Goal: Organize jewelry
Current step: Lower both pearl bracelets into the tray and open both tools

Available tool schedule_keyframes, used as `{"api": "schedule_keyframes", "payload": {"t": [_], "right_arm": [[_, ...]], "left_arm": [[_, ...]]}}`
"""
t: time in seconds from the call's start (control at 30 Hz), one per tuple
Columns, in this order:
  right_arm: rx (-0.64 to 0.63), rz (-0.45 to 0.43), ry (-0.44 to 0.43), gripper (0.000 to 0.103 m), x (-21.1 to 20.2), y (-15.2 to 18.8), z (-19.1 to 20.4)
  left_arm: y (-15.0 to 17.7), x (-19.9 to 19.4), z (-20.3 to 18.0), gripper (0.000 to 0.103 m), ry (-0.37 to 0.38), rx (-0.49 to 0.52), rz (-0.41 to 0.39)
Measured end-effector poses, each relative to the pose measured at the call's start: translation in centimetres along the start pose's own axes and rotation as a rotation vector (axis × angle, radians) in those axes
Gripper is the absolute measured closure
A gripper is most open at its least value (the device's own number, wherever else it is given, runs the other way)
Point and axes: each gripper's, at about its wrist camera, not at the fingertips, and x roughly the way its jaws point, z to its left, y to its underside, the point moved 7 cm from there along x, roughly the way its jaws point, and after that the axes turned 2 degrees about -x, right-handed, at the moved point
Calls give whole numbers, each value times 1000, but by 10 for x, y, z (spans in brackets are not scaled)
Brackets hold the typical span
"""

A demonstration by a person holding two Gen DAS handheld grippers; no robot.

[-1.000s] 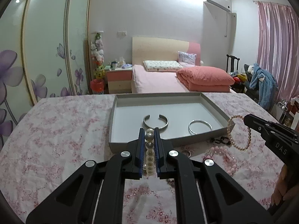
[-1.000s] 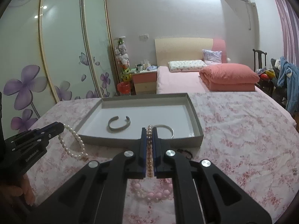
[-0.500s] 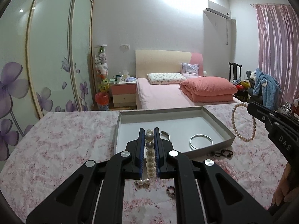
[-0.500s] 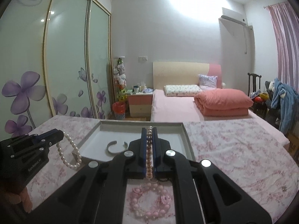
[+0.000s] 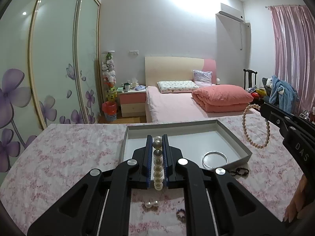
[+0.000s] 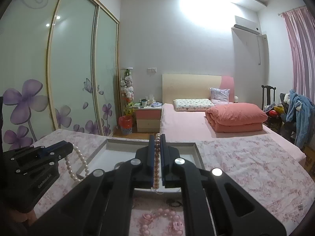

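Left hand-held gripper [image 5: 157, 143] clamped on white pearl bracelet [image 5: 158, 169]; right hand-held gripper [image 6: 157, 143] clamped on pink pearl bracelet [image 6: 157, 163]. Both raised higher above gray tray [image 5: 232, 135] than 1.0 s ago; loops hanging free.

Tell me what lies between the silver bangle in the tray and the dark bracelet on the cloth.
Only the tray's near wall separates the silver bangle from the dark bracelet; the left wrist view shows it.

A home bedroom. A bed [image 5: 177, 102] with pillows and folded pink quilt [image 5: 222, 98] stands by a nightstand [image 5: 132, 102]. Floral wardrobe doors [image 5: 49, 68] and pink curtains [image 5: 291, 55] line the walls.
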Motion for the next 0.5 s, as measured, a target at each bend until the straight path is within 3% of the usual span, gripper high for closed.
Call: {"api": "schedule_keyframes", "payload": {"t": [0.2,0.5], "right_arm": [[16,7,7,97,24,-4,-4],[55,106,-3,97,89,11,-13]], "left_arm": [[-6,22,-1,92,10,-7,8],[-4,66,-5,93,14,-6,50]]}}
